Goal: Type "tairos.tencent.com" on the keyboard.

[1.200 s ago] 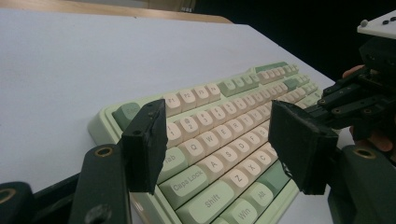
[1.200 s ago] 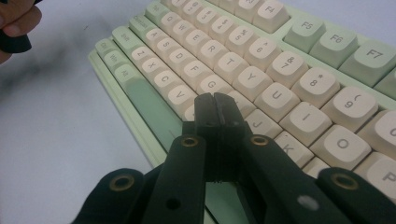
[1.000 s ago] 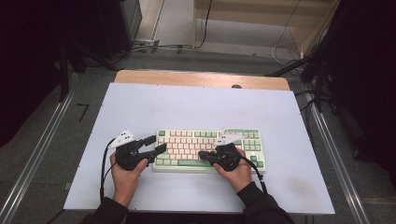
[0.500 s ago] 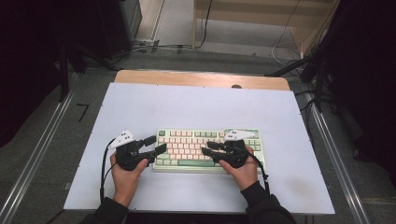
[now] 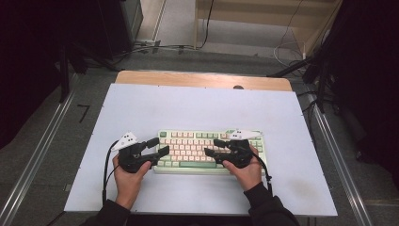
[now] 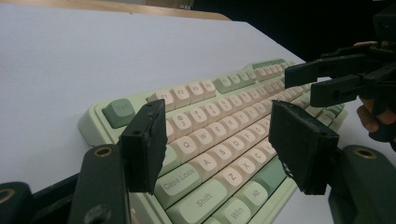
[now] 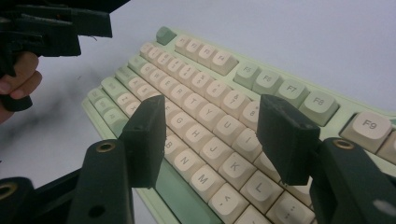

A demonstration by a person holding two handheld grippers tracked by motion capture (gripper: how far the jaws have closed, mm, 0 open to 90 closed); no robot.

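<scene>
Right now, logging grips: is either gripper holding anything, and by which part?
Nothing held: left gripper and right gripper, jaws just opened, hover open over the keyboard.

The high view looks forward and down from above the person's side, far enough back to take in the whole white table (image 5: 197,108) and the floor around it. Each gripper view rides low and close behind its own jaws: the left hand-held gripper (image 6: 224,140) faces across the keyboard (image 6: 219,140) from its Esc end, the right hand-held gripper (image 7: 210,135) from the opposite end. All three share the keyboard, and each gripper view catches the other hand-held gripper farther off.
</scene>
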